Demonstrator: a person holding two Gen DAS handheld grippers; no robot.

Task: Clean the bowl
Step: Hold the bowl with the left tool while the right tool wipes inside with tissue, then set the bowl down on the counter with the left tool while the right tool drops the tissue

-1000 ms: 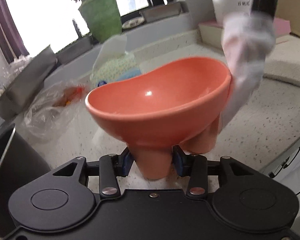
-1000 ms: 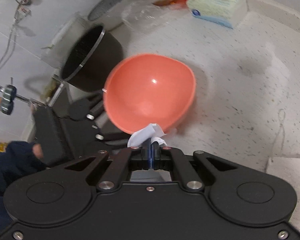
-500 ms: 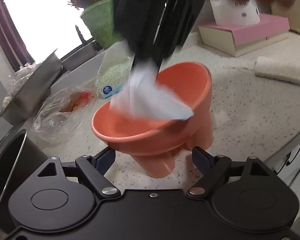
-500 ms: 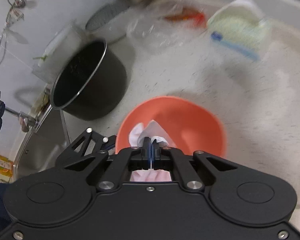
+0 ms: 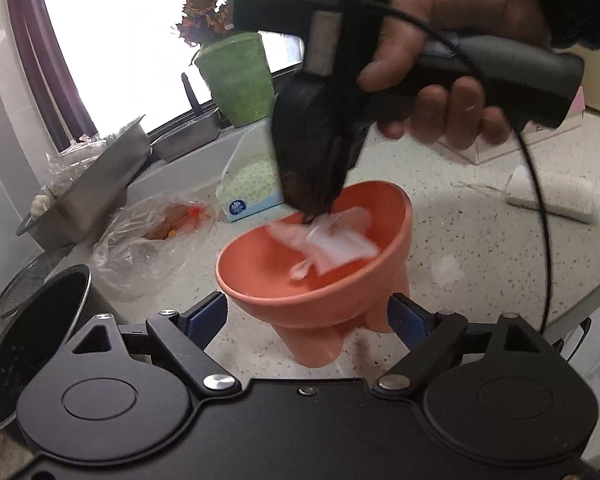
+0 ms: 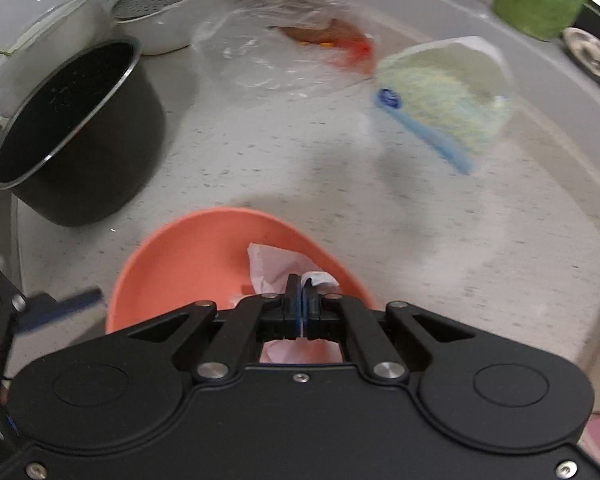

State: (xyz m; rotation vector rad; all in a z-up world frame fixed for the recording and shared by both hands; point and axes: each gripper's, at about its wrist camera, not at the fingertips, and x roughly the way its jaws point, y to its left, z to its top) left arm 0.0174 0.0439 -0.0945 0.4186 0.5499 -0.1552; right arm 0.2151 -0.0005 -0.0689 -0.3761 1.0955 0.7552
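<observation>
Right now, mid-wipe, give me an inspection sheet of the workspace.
Surface: speckled countertop, pale smear near the bowl.
Job's things: orange bowl standing on its feet; white tissue inside it.
Clutter: black pot, plastic bag, tissue pack, green flowerpot, steel trays, pink box.
Grippers: right claw shut on the tissue inside the bowl; left claw open, fingers either side of the bowl's base.
Cables: black cable hanging from the right handle.
Surroundings: bright window behind, purple frame.
</observation>
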